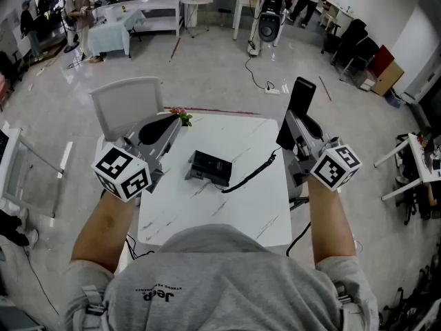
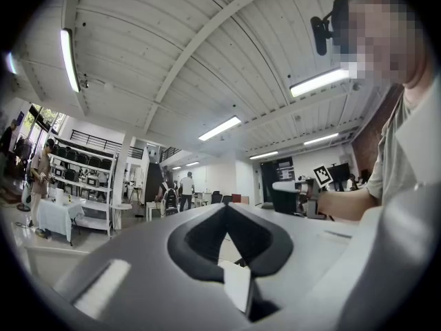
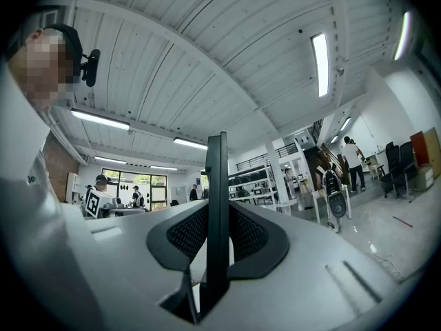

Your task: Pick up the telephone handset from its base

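Note:
A black telephone base (image 1: 210,166) lies on the white table (image 1: 241,212), near its middle. Its curly cord (image 1: 251,174) runs right and up to the black handset (image 1: 301,102), lifted clear of the base above the table's right edge. My right gripper (image 1: 292,126) is shut on the handset's lower part; in the right gripper view the handset (image 3: 218,205) stands edge-on between the black pads (image 3: 251,236). My left gripper (image 1: 172,124) hovers over the table's far left corner, shut and holding nothing, with its jaw tips meeting in the left gripper view (image 2: 226,209).
A small pink and green flower (image 1: 182,116) lies at the table's far edge by the left gripper. A white chair (image 1: 127,102) stands behind the table on the left. A power strip (image 1: 272,89) lies on the floor beyond. Another white desk (image 1: 413,164) is at the right.

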Motion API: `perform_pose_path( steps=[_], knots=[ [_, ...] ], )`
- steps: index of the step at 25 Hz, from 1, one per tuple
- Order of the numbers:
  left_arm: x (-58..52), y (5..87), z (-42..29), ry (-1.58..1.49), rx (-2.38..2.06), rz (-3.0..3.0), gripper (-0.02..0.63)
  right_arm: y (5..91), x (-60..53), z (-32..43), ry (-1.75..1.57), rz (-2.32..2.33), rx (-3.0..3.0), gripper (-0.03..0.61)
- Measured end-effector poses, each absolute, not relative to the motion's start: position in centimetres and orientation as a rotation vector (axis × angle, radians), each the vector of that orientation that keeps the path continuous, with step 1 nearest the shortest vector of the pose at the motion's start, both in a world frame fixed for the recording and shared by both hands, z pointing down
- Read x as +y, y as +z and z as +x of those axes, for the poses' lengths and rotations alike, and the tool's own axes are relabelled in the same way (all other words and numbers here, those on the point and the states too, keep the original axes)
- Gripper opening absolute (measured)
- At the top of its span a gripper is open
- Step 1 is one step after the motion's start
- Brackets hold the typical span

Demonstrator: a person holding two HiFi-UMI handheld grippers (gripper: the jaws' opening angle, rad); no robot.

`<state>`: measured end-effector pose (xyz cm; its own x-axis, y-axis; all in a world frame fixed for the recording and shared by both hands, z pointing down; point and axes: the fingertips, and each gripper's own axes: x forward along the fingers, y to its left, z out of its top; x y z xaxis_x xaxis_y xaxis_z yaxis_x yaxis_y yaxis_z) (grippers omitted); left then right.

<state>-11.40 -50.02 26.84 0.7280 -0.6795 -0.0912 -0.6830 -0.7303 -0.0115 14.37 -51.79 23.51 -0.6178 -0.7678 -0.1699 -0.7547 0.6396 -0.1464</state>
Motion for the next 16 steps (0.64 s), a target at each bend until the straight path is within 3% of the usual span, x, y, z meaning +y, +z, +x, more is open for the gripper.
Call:
perform_pose_path(
  steps=[16],
  knots=[
    [-49.62, 26.8, -11.21, 0.132, 1.139, -2.873, 0.06, 23.49, -51.36, 14.23, -0.078, -1.233, 2.656, 0.077]
  ],
)
